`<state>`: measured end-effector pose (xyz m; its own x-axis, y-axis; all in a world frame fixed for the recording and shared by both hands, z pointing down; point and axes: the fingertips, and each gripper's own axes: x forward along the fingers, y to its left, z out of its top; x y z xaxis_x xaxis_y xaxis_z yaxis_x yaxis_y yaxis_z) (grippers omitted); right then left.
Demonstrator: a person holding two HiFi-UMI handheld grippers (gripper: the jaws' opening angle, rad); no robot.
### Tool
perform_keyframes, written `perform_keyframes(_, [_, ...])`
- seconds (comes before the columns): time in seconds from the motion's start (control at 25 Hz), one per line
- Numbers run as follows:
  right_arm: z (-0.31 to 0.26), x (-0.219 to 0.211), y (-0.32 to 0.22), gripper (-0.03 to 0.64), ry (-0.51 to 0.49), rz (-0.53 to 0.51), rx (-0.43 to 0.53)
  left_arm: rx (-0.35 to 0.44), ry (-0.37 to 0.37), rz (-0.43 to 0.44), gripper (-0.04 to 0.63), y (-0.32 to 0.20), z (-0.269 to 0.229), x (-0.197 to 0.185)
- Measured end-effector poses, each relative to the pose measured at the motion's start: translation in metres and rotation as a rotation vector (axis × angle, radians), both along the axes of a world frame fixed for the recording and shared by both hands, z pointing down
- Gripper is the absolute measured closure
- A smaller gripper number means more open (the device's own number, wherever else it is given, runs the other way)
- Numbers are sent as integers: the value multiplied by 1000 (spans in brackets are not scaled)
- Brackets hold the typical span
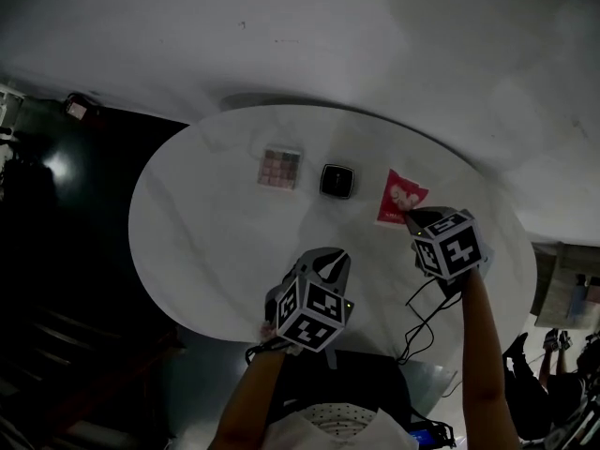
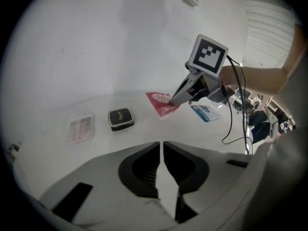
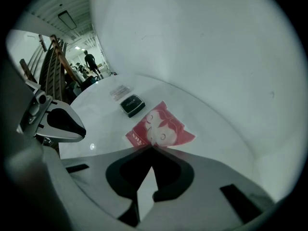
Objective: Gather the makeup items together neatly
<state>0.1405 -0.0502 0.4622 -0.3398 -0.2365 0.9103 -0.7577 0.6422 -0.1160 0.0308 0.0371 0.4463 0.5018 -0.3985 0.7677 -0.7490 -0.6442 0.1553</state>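
Flat in a row on the bench (image 1: 187, 232): pale grid palette (image 1: 279, 168) left, closed black compact (image 1: 337, 181) middle, red printed packet (image 1: 400, 198) right. All apart.

Packet (image 1: 401, 198) is red, compact (image 1: 337, 181) black, palette (image 1: 279, 168) pink-chequered, table (image 1: 206, 242) white.

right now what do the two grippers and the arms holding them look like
Both are light grey plastic shells with black fingers. The left gripper and right gripper each carry a white cube printed with black square markers. A black cable trails from the right one. The arms are bare, no sleeves.
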Motion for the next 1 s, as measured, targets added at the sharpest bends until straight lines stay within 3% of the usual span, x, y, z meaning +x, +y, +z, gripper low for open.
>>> perform_keyframes(0.24, [12,-9,-8,598,18,-42,-36,-16,-4,1,548,-2,3,-5])
perform_keyframes(1.0, [26,-19,-11,589,24,-6,-58,-52,-7,8,548,-4,12,-13])
